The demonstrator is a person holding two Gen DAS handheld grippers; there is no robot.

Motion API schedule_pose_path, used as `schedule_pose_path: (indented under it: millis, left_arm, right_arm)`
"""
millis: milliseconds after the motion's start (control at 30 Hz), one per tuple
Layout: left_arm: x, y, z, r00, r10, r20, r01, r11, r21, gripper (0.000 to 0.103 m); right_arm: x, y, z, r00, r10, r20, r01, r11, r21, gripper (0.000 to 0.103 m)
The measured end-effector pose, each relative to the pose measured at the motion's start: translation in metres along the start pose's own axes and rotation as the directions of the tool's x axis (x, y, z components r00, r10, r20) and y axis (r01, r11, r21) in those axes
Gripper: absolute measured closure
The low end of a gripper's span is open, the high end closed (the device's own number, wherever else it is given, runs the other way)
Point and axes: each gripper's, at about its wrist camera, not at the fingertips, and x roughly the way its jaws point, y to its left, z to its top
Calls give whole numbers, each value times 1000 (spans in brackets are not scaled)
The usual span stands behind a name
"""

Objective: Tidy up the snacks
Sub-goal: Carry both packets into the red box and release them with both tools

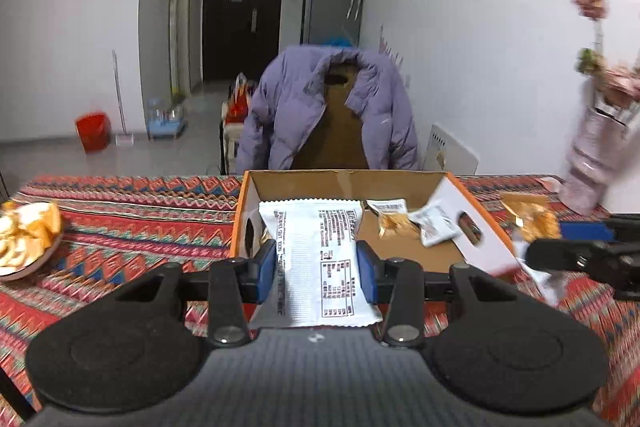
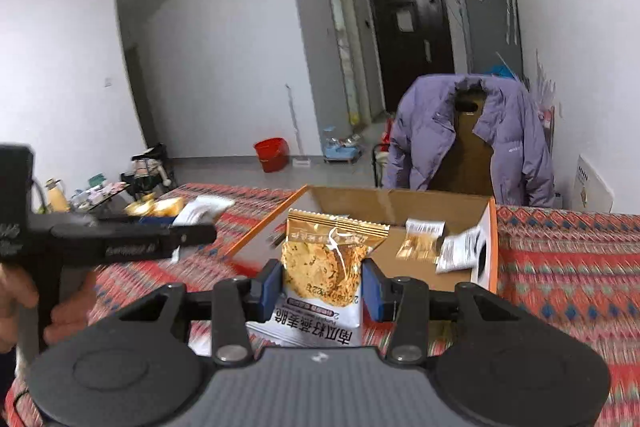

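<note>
An open cardboard box (image 1: 348, 185) with orange edges stands on the patterned table; two small snack packets (image 1: 416, 223) lie inside it. My left gripper (image 1: 316, 269) is shut on a white snack packet (image 1: 316, 251), printed back up, held just in front of the box. My right gripper (image 2: 322, 289) is shut on a gold-and-white snack packet (image 2: 326, 259), also before the box (image 2: 400, 201), with the two small packets (image 2: 440, 245) beyond. The right gripper shows at the right edge of the left wrist view (image 1: 560, 255), the left gripper at the left of the right wrist view (image 2: 192, 233).
A plate of orange and white snacks (image 1: 24, 239) sits at the table's left. A pink vase with flowers (image 1: 596, 151) stands at the right by the wall. A chair with a purple jacket (image 1: 332, 107) is behind the table. A hand (image 2: 24, 303) holds the left gripper's handle.
</note>
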Motion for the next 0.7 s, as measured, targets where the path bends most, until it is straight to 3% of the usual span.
schedule_pose_path:
  millis: [200,367,500,567,633,700]
  left_arm:
    - [107,9,25,985,64,-160,-57,997,44,61]
    - [177,25,28,942,89,-322,-75,996,56,60]
    - [199,28,24,921,73,-382,-49,996,73,51]
    - [202,24,24,922,77,-379,-43,994,97,46]
    - [203,25,26,924,70,-377,-38,995,94,39]
    - [200,26,29,925,62,-374,-35,996,79,38]
  right_arm:
    - [143,-45,52,984,12,-180,11,992,125,61]
    - [240,-64,54,941,-84,-328,128,985,112,61]
    - [275,-71,47,913,-146,-382,191,978,82,57]
    - [282,-72,45,907,-149,-394,195,977,80,56]
    - [285,-72,42,905,-158,-394,202,977,73,47]
    - [282,-71,43,909,-148,-389,194,978,80,44]
